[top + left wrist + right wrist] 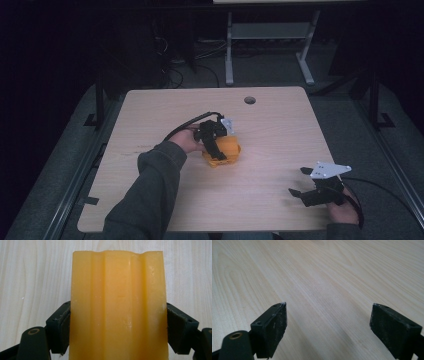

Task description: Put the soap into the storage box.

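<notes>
The table (270, 130) has a pale wood-grain top with rounded corners and stands on a grey floor (75, 145). A round cable hole (250, 100) sits near its 12 o'clock edge. An orange block (229, 149) lies just left of centre, toward 9 o'clock.

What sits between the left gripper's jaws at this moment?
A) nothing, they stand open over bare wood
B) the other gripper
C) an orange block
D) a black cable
C: in the left gripper view the orange block fills the gap, with both pads of the left gripper pressed against its sides; the high view shows the same block under that gripper on the table.
</notes>
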`<state>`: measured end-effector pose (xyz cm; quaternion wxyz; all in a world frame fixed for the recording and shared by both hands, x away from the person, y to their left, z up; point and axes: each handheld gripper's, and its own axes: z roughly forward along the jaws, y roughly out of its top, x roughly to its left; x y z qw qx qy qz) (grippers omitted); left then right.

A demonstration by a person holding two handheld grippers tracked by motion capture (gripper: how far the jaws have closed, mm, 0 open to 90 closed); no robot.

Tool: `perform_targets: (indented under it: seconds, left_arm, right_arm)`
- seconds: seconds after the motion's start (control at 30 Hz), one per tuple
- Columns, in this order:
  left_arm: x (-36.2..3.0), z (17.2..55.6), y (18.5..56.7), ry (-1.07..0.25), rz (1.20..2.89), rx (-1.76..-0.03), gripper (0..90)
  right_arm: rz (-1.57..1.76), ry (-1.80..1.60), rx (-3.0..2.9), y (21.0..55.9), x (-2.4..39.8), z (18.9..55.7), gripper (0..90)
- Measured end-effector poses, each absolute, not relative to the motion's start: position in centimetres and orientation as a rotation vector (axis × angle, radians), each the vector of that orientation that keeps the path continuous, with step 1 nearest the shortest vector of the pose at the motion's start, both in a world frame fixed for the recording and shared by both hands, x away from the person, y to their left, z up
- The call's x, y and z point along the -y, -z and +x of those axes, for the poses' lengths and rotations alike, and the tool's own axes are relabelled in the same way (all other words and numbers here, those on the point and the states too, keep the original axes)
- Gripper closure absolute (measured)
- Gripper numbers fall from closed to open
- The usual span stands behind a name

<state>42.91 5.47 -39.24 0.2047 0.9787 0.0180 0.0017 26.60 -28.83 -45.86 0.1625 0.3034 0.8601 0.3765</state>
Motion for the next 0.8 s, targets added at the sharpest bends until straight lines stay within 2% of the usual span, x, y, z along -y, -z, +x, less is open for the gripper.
perform_targets:
  seconds: [0.8]
  left_arm:
    - [-5.49, 42.7, 39.15, -0.026, 2.738, -0.053, 19.8]
  right_arm:
    - [0.882, -1.086, -2.456, 45.92, 28.71, 26.56, 13.7]
